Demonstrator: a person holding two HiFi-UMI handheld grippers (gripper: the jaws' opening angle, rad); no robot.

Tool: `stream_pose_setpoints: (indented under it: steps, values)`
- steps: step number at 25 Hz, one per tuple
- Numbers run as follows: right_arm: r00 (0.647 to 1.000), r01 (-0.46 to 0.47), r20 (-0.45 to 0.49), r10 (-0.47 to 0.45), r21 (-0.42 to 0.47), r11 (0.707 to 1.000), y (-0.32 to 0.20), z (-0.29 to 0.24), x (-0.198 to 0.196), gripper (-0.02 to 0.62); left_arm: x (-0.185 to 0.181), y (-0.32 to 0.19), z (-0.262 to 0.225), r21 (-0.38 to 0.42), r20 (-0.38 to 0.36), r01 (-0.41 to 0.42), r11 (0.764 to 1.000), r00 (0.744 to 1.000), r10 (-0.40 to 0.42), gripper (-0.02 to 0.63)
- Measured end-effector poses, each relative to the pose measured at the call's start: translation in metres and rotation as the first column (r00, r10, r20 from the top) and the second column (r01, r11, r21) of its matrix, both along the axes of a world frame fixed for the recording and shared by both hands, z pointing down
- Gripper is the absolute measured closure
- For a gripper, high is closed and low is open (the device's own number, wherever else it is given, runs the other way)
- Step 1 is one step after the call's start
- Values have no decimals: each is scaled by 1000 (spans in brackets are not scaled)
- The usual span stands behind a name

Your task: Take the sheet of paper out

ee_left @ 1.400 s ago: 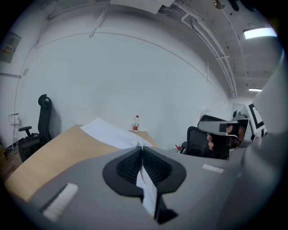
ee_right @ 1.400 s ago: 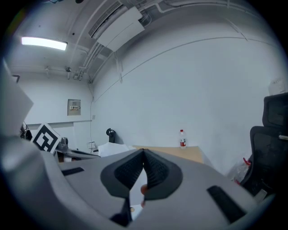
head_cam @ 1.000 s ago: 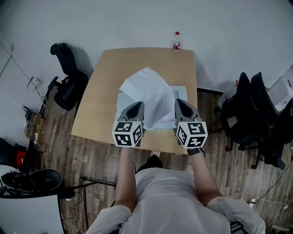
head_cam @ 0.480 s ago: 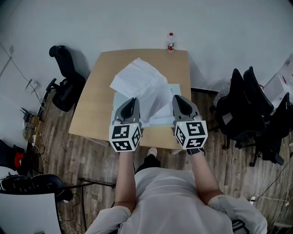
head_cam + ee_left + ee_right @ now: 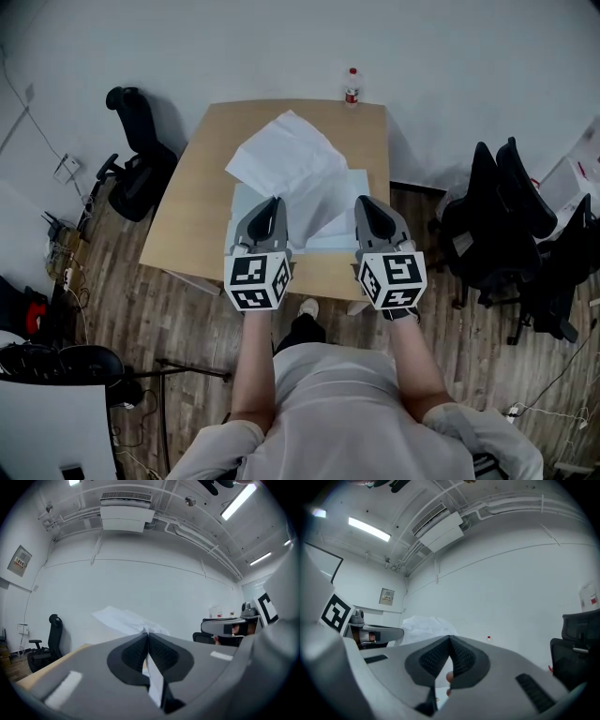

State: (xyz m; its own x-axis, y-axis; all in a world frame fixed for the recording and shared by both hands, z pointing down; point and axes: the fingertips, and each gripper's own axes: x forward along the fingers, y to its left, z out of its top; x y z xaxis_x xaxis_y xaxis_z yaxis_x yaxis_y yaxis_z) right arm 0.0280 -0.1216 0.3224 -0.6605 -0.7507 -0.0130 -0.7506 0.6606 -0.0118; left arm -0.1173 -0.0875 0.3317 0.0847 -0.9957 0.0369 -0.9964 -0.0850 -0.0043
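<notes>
Left tool (image 5: 271,202): clamped shut on the paper (image 5: 286,161). In its own view we see a white strip right btwn the pads.
Right tool (image 5: 365,202): jaws pressed together too, tip by the sleeve's (image 5: 358,187) right side. We can't tell if anything's pinched.
Paper: white, a bit rumpled, up off the counter (image 5: 202,206), slanting from our left tool toward the far side.
Sleeve: pale, flat, under the paper, mid counter.
Counter: wood, we're standing at the near edge w/ both tools side by side.
Bottle (image 5: 352,84): upright at the far edge, well apart from the tools.
Chairs: black, one on the left (image 5: 136,141), more on the right (image 5: 497,216).
</notes>
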Motion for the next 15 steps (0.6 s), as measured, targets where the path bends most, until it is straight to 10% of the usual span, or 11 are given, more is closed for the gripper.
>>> stream_pose_setpoints:
  steps: [15]
  values:
    - [999,-41,-19,40,-45,998,-4,23,12,584,3,-11,24,-64,22,-24,998,999,25,592]
